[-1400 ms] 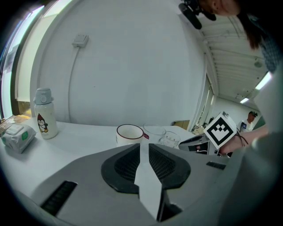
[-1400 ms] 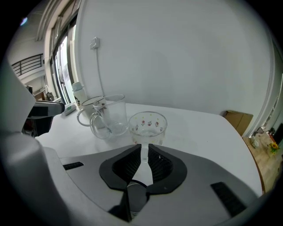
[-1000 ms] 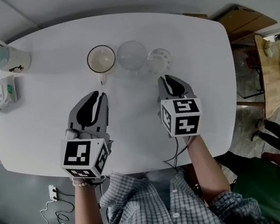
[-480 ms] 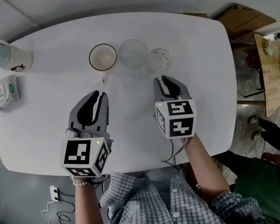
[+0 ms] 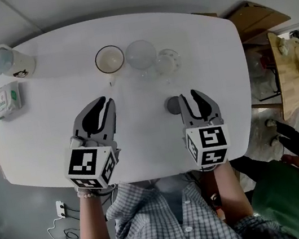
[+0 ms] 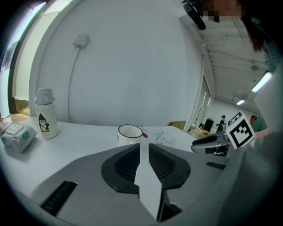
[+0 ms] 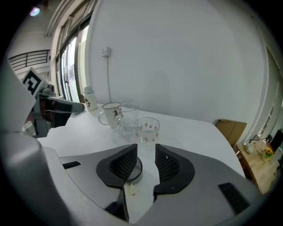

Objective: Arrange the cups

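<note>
Three cups stand in a row at the back of the white table (image 5: 71,130): a white mug (image 5: 109,59), a clear glass cup (image 5: 140,54) and a small dotted glass (image 5: 167,61). My right gripper (image 5: 189,95) is open and empty, well short of the dotted glass (image 7: 147,128). A dark round disc (image 5: 173,105) lies flat on the table just left of its left fingertip; in the right gripper view the disc (image 7: 135,171) shows under that jaw. My left gripper (image 5: 102,102) is slightly open and empty, nearer the front than the mug (image 6: 130,133).
A white bottle with a penguin print (image 5: 11,63) and a pack of wipes (image 5: 4,100) sit at the table's far left. A cardboard box (image 5: 252,20) and a wooden table (image 5: 295,70) stand off to the right. A person in green (image 5: 290,200) is at the lower right.
My right gripper has drawn back from the dotted glass toward the front and right. The dark disc now shows beside it. The left gripper has stayed in place.
</note>
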The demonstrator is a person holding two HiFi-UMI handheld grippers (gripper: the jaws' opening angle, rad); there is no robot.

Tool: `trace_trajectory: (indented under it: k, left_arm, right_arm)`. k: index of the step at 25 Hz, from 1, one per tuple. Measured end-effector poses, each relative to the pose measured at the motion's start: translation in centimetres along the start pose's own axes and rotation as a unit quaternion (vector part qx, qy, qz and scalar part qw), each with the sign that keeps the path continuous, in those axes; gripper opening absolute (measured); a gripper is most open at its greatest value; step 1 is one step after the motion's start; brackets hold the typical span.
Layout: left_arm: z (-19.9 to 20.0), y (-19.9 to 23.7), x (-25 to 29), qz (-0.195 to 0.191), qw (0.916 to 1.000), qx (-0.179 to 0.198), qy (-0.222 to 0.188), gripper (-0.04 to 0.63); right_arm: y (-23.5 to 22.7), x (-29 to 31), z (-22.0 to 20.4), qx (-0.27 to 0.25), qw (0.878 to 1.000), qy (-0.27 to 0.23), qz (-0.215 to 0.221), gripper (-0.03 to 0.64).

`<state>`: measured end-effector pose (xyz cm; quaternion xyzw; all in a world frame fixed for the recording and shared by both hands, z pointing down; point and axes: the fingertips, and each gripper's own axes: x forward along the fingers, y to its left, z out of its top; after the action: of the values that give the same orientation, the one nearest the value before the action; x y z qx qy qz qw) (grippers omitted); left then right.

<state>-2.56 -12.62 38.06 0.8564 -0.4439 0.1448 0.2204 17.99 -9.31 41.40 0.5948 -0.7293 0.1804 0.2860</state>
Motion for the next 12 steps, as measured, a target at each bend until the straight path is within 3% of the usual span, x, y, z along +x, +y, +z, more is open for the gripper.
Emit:
trace_trajectory:
  k: [6,12]
  left_arm:
    - [0.3,-0.5,-0.5,-0.018,0.9998,0.003,-0.010,0.067]
    - [0.2,-0.7,-0.7,-0.024,0.9996,0.012,-0.005,0.067]
  right_arm:
    - [2.7,-2.4,-5.6,-0.011,0.998,0.053,0.030,0.109]
    - [3.4,-1.4,-7.3,-0.021,0.998,0.064,0.020,0.106]
